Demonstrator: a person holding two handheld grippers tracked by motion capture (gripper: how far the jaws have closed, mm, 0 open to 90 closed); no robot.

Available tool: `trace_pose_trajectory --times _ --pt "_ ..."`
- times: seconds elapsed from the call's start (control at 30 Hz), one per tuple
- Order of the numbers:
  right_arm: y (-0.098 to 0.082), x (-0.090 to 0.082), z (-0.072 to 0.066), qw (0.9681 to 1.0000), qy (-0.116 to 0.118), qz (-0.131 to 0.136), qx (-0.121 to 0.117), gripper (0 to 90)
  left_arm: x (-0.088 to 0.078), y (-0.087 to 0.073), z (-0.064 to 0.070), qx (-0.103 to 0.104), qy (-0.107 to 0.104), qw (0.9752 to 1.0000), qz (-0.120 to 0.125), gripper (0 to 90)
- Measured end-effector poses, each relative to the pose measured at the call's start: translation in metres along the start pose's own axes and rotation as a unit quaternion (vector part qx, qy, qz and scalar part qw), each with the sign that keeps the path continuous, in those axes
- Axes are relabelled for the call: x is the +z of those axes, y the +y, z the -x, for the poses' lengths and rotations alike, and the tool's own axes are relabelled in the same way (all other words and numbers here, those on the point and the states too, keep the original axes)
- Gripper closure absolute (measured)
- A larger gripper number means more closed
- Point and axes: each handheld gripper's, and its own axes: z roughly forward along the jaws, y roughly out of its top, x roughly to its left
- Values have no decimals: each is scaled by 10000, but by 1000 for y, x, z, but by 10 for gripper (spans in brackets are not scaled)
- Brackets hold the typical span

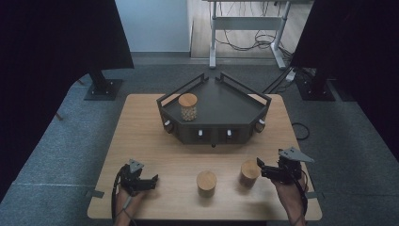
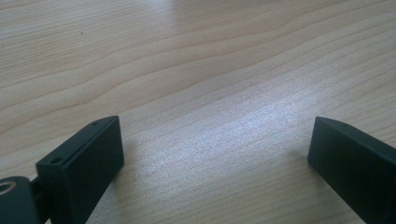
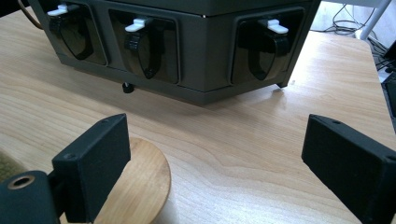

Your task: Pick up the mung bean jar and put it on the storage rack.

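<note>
Nearest to me, my left gripper [image 1: 151,180] rests low over the front left of the worktop [image 1: 141,141], its fingers [image 2: 84,161] spread wide with nothing but bare wood between them. My right gripper [image 1: 261,168] sits at the front right, fingers [image 3: 95,161] just as wide apart and gripping nothing. In its own view, the wooden lid of the right-hand jar [image 3: 140,186] shows just beside the left finger, half hidden behind it; I cannot tell whether the finger touches it.

Two wood-lidded jars stand on the worktop in front of me: the middle jar [image 1: 206,182] between my two hands, and the right-hand jar [image 1: 250,172] just off my right gripper's tips.

Farther back, the dark angular tray stand [image 1: 235,106] sits across the middle of the worktop, with small white-tabbed latches [image 3: 140,24] along its front faces. A third jar [image 1: 188,107] already stands on its top deck, toward the left.

I judge the job to be moving jars onto that tray: one is up there, two are left on the worktop. The right-hand jar looks like my next pick, since my open fingers are already beside it.
</note>
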Motion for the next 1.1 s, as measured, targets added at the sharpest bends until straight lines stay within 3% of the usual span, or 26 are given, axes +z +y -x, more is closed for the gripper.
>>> trace_pose_trajectory --times 0.37,1.1 --pt "2 3 -9 10000 30 -22 5 70 0 0 0 1 -1 10000 0 34" --pt "10 7 -46 9988 356 254 -218 62 0 0 0 4 -5 10000 -5 32"
